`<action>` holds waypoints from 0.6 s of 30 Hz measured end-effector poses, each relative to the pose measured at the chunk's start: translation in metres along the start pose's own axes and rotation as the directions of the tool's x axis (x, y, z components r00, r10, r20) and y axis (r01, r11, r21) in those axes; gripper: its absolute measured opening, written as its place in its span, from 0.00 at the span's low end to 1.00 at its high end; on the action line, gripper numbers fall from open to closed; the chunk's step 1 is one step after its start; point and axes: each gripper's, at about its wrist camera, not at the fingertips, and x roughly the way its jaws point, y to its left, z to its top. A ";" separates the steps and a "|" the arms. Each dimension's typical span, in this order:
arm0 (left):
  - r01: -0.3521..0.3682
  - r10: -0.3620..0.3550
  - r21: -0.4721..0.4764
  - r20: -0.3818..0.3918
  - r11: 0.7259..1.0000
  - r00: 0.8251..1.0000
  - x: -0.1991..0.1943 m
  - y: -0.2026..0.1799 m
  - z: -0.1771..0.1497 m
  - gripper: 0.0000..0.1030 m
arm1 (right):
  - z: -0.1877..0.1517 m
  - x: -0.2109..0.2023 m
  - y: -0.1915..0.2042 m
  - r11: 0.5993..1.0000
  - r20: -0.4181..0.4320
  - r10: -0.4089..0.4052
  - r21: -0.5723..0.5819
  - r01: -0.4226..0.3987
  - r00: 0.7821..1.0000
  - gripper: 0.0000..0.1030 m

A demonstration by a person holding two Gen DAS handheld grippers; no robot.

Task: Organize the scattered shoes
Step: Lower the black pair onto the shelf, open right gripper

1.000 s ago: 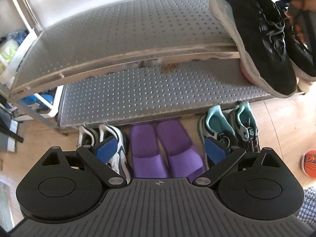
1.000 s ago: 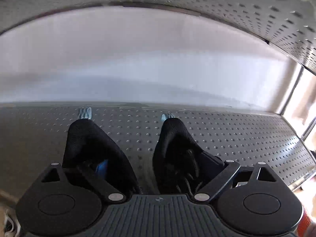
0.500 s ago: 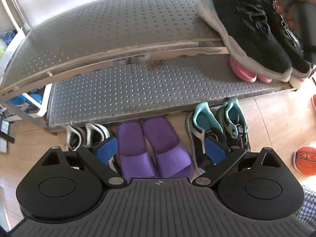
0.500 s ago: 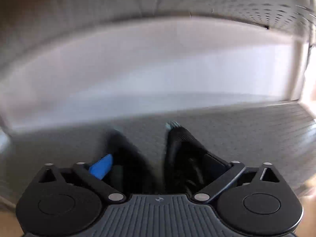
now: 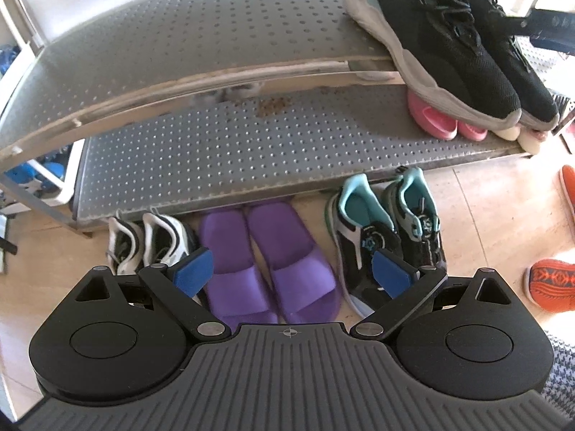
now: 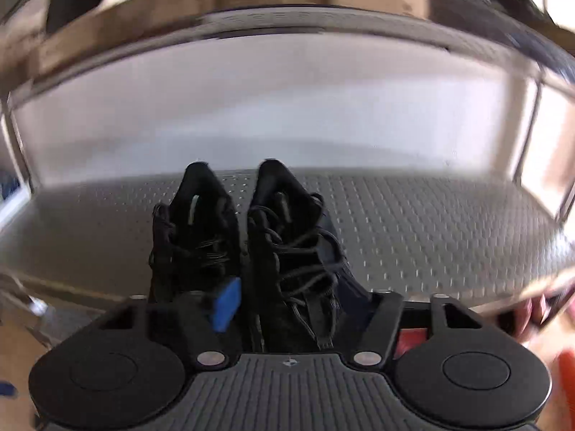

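A pair of black sneakers (image 5: pixel 463 46) is seen set side by side on the upper shelf (image 5: pixel 201 36) of a perforated metal rack, at its right end, with the toes overhanging the front edge and the heels toward the wall. In the right wrist view the same pair (image 6: pixel 251 237) lies directly ahead of the right gripper (image 6: pixel 287 301), its long axis running away from the gripper along the pointing line. The jaws of that gripper have just been closing and are now about half spread; the right-hand shoe sits between them, but whether the pads press on it cannot be told, as the picture is blurred and the right pad is lost against the dark shoe. The left gripper (image 5: pixel 294 273) is held wide open and empty above the floor row, where white-and-black sneakers (image 5: pixel 151 240), purple slides (image 5: pixel 266 258) and teal-lined sneakers (image 5: pixel 388 226) are lined up under the lower shelf (image 5: pixel 251 147); pink slippers (image 5: pixel 438 122) and a pale pair are tucked beneath the black toes. Orange shoes (image 5: pixel 550 283) are left loose on the floor at the far right. These are judged the next thing to be gathered: they lie to the right of the left gripper and well apart from it, so the right hand is judged the nearer, though their long axis cannot be read because they are cropped at the edge.
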 end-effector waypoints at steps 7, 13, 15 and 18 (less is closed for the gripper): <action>-0.016 0.016 -0.001 -0.017 1.000 1.000 0.009 0.000 0.001 0.95 | 0.020 0.022 0.012 0.991 -0.105 0.074 0.117 -0.062 0.992 0.76; -0.013 0.013 0.006 -0.026 1.000 1.000 0.012 -0.001 -0.001 0.95 | 0.027 0.042 0.031 0.963 -0.099 0.087 0.263 -0.059 0.991 0.65; -0.012 0.012 0.010 -0.027 1.000 1.000 0.012 -0.001 -0.001 0.95 | 0.030 0.052 0.026 0.950 -0.086 0.098 0.306 -0.067 0.992 0.58; -0.015 0.016 0.007 -0.034 1.000 0.999 0.014 0.000 -0.002 0.95 | 0.031 0.050 0.025 0.965 -0.096 0.093 0.254 -0.066 0.991 0.59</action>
